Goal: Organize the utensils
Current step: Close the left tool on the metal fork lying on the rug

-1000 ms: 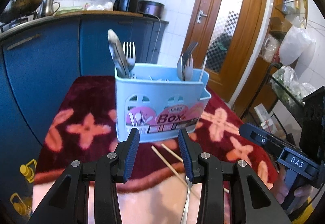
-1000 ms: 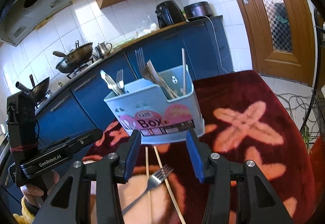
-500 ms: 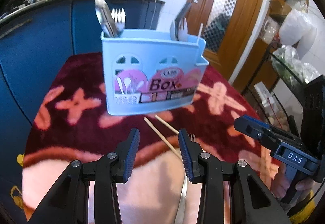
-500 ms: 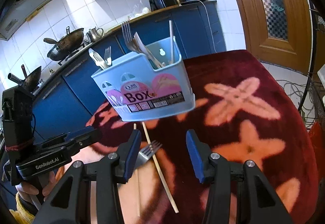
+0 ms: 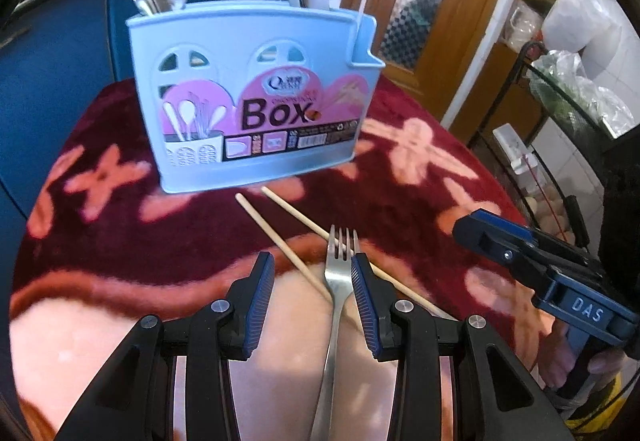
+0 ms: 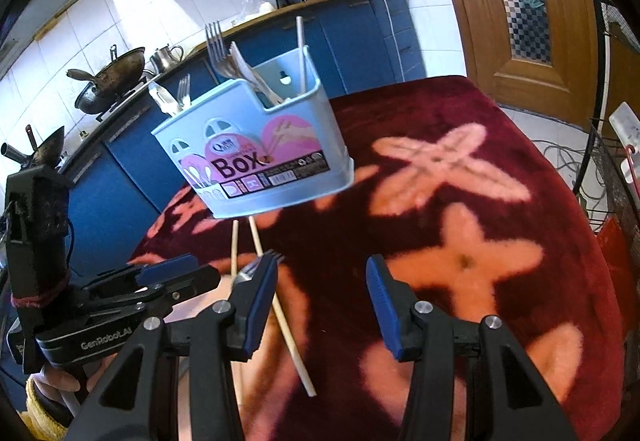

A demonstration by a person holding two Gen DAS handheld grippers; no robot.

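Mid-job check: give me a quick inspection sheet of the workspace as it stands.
Surface: red floral cloth covers the table.
Job's things: blue utensil box holds forks and spoons, one chopstick in its side slot; a fork and two chopsticks lie loose before it.
Clutter: nothing seen.
Grippers: left gripper open above the fork; right gripper open, empty.
Cables: loose wires on floor.
Surroundings: blue cabinets, wok, wooden door.

Blue utensil box [image 6: 256,157] beyond two chopsticks [image 6: 280,305] and a fork [image 6: 256,269], seemingly lying on red cloth [image 6: 460,241].
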